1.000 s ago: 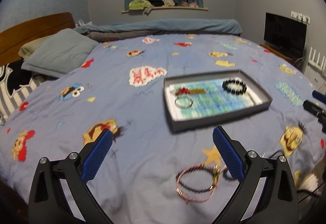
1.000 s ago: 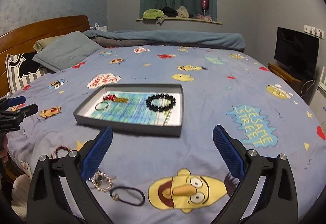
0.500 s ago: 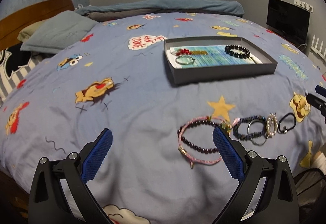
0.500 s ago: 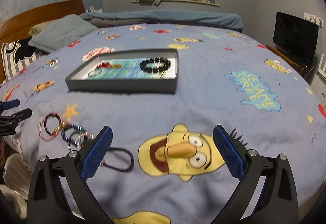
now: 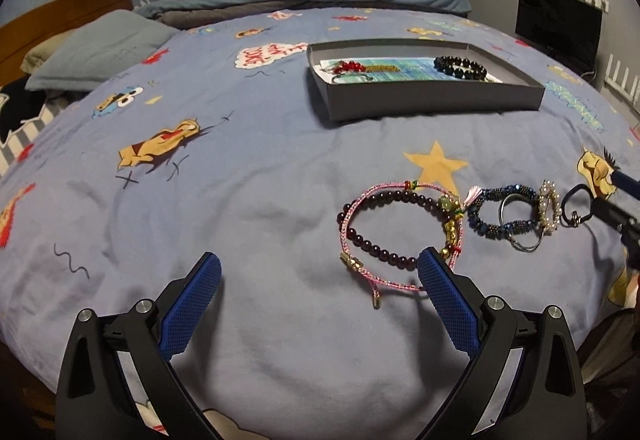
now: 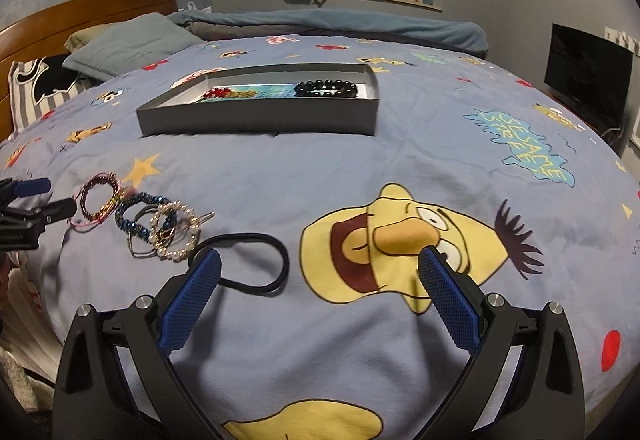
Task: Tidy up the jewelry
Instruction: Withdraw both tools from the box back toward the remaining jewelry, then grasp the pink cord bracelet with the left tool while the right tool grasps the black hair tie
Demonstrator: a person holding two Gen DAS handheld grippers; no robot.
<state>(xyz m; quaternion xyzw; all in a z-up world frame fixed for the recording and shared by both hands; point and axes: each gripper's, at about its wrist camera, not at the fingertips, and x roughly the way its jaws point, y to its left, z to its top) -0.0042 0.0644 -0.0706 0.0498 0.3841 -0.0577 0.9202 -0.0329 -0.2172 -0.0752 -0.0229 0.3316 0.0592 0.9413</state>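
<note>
Left wrist view: left hand-held gripper hovering released, empty; pink cord bracelet lying right of centre, touching right pad; nearer than right hand-held gripper, also released.

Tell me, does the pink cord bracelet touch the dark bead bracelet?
Touching. In the left wrist view the pink cord bracelet lies over the dark bead bracelet; their loops cross, with no gap there.

— Supporting surface? 
— A bed with a blue cartoon-print cotton duvet.
— Items resting on it? 
— A shallow grey cardboard tray mid-bed. Nearer the edge, a row: pink cord bracelet overlapping a dark-red bead bracelet, blue bead bracelet, pearl ring-shaped hoop, black elastic hair tie. Grey pillow at the headboard end.
</note>
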